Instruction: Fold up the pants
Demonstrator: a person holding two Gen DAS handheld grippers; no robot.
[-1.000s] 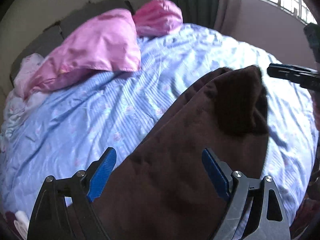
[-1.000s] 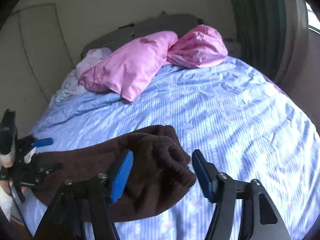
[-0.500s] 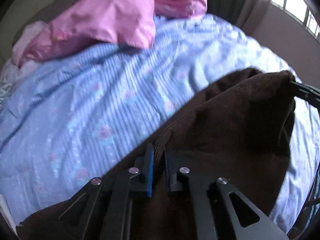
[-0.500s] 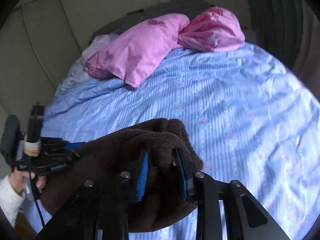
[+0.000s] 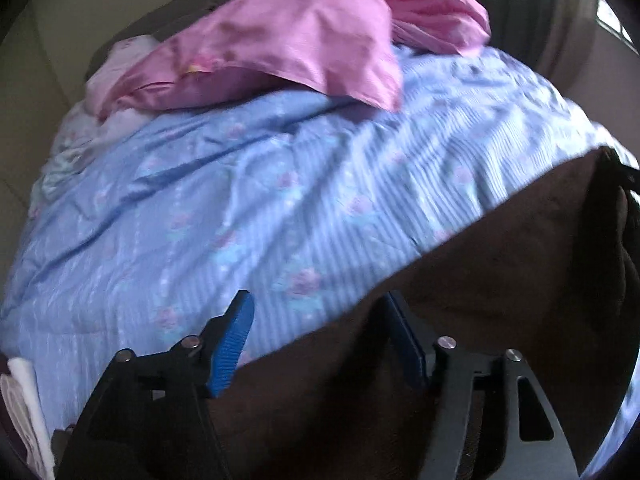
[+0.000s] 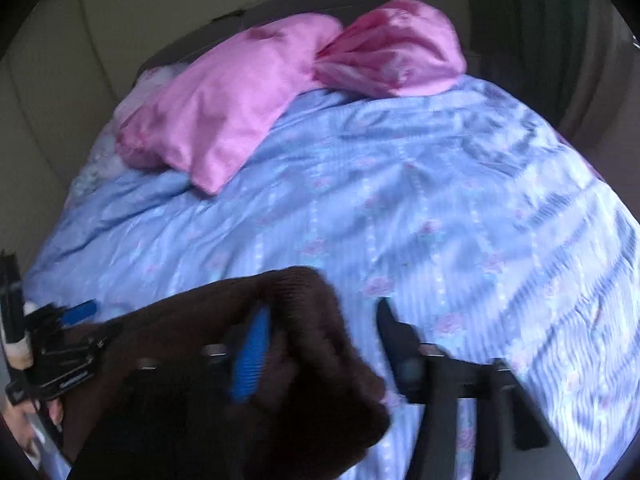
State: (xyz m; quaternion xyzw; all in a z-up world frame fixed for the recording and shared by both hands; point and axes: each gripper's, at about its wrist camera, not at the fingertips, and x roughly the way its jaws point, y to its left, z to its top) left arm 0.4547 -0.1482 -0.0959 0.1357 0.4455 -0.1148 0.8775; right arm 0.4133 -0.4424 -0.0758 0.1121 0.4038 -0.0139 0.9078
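Observation:
Dark brown pants (image 5: 500, 280) lie bunched on the near part of the bed. My left gripper (image 5: 320, 340) hovers over their left edge with its jaws opening. The cloth lies between and under the blue pads (image 5: 234, 344), and neither presses on it. In the right wrist view, the pants (image 6: 192, 408) are heaped at the lower left. My right gripper (image 6: 320, 340) stands over the rounded fold, its jaws opening. The fold rests against the left pad (image 6: 252, 356) and is clear of the right one. The left gripper (image 6: 60, 344) shows at the far left, held by a hand.
A blue striped floral duvet (image 5: 240, 200) covers the bed. Two pink pillows (image 6: 224, 120) (image 6: 392, 52) lie at the head, against a dark headboard. Pale crumpled bedding (image 5: 80, 140) sits at the far left. A green curtain (image 6: 540, 20) hangs at the right.
Half a second ago both grippers were pinched on the pants; now both sets of jaws stand apart. Both hands have sunk toward the bed and the cloth lies lower.

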